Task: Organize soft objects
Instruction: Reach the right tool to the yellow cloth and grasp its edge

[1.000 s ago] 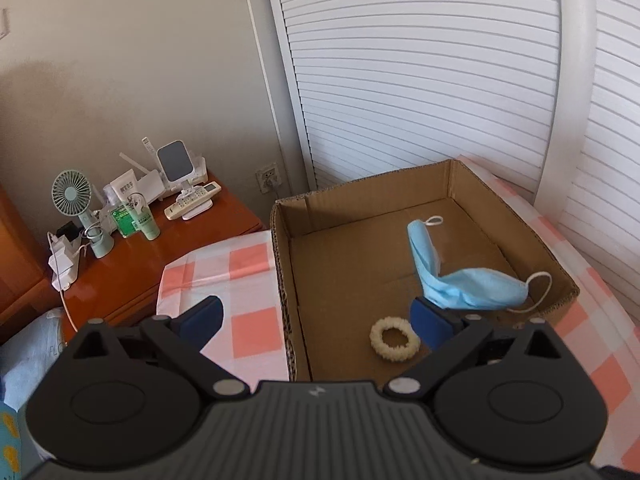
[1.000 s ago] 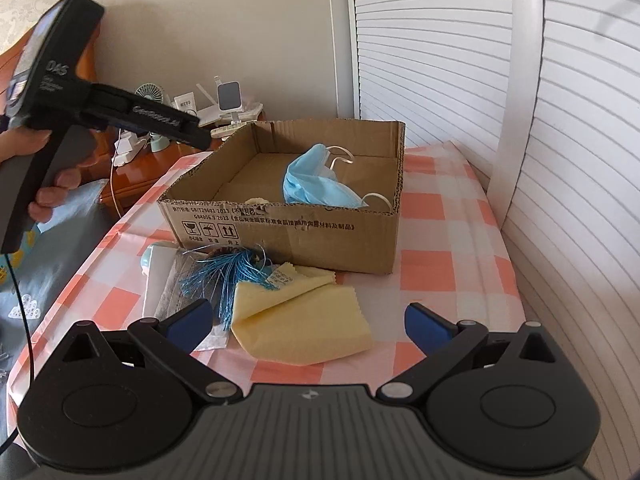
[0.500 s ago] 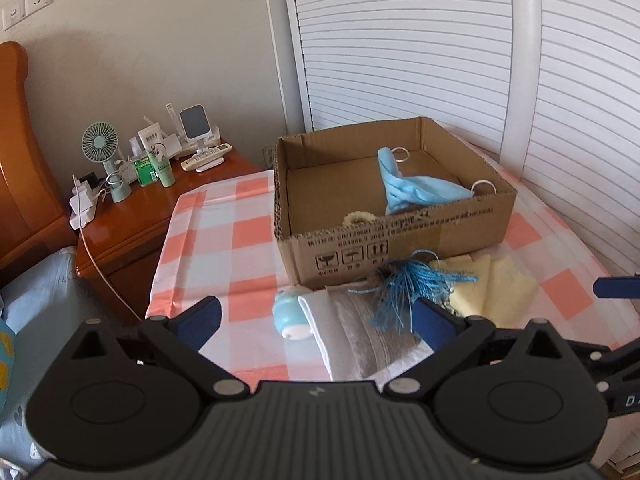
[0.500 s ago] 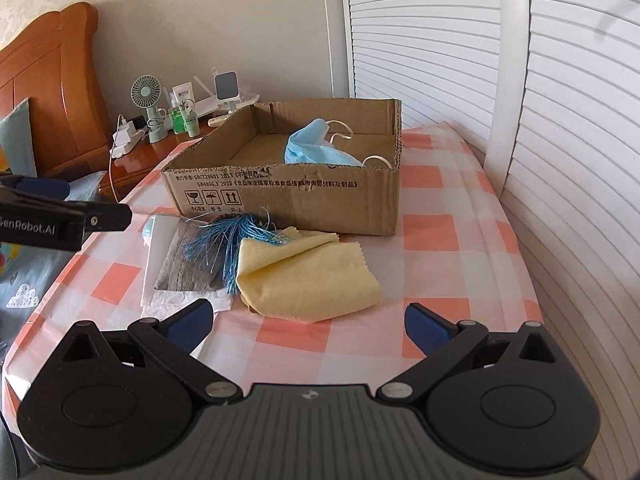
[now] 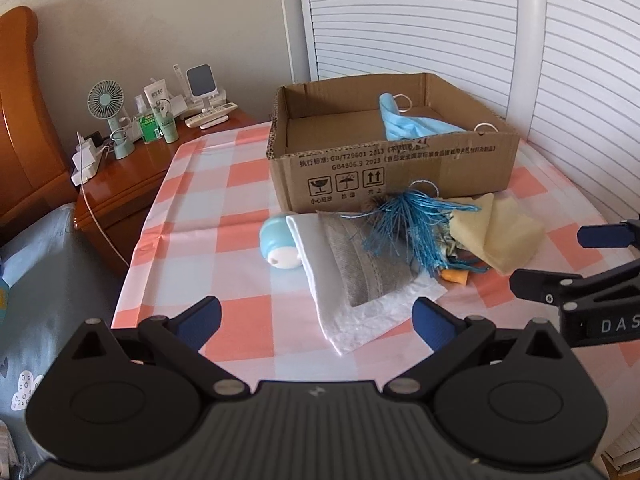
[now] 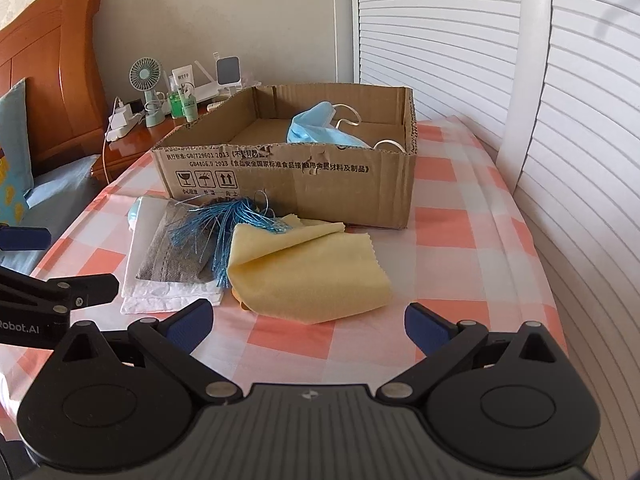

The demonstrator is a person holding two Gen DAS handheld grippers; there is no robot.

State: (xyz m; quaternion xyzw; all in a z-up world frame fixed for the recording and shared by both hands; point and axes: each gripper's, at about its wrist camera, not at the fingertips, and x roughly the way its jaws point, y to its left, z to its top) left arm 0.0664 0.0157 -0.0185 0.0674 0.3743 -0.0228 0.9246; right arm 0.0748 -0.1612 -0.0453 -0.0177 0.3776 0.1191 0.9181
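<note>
Left gripper (image 5: 316, 318): ribbed black body low in the frame, two round hubs, silver screws, blue finger pads. Right gripper (image 6: 308, 322) is built the same; seen at the left view's right edge, it carries white "DAS" lettering on black.

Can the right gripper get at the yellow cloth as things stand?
Probably yes: the right gripper is open, and the yellow cloth lies just ahead, on top of the pile, with nothing between them.
</note>
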